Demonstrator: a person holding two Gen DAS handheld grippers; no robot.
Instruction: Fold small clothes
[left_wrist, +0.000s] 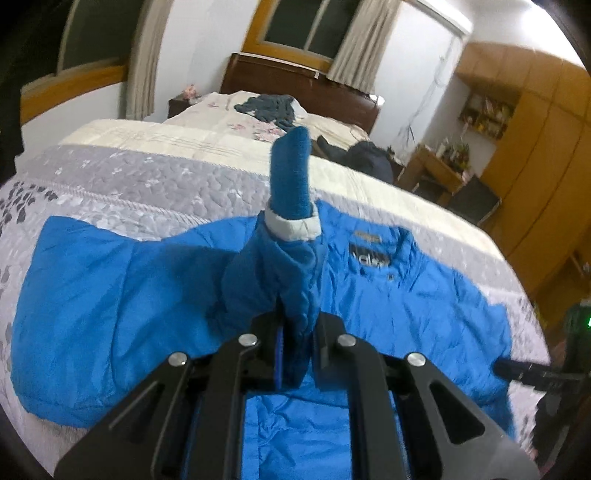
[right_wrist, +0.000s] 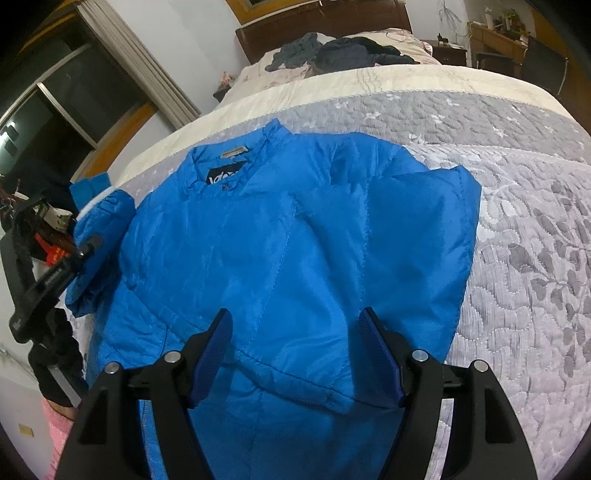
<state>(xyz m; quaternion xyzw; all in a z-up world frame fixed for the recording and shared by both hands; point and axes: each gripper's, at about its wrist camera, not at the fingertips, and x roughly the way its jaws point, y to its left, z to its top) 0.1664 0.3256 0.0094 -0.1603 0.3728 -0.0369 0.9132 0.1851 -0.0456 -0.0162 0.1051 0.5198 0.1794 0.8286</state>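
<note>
My left gripper (left_wrist: 297, 345) is clamped on a sleeve (left_wrist: 284, 280) of the blue jacket (left_wrist: 424, 295), the puffy fabric pinched between its fingers and lifted so the sleeve stands up ahead of me. Its white band and darker knit cuff (left_wrist: 290, 177) point away from the gripper. Only the left wrist view shows this grip close up. The right wrist view catches it from the side: far to the left of my right gripper (right_wrist: 295, 354), the black frame of the left one sits against the bunched sleeve at the jacket's edge.

My right gripper is released, its blue-padded fingers (right_wrist: 212, 354) spread wide and hovering over the lower part of the jacket with nothing between them. From the left camera I see just a dark piece of it at the far right, too little to read.

The jacket lies on the grey quilted bedspread (right_wrist: 517, 240), collar and black label (right_wrist: 223, 173) at the end farthest from my right gripper. The right view shows the other sleeve (right_wrist: 417, 206) already folded in across the body; the left view cannot show that. Beyond the jacket, dark clothes (right_wrist: 343, 51) are heaped near the headboard (left_wrist: 295, 81).
</note>
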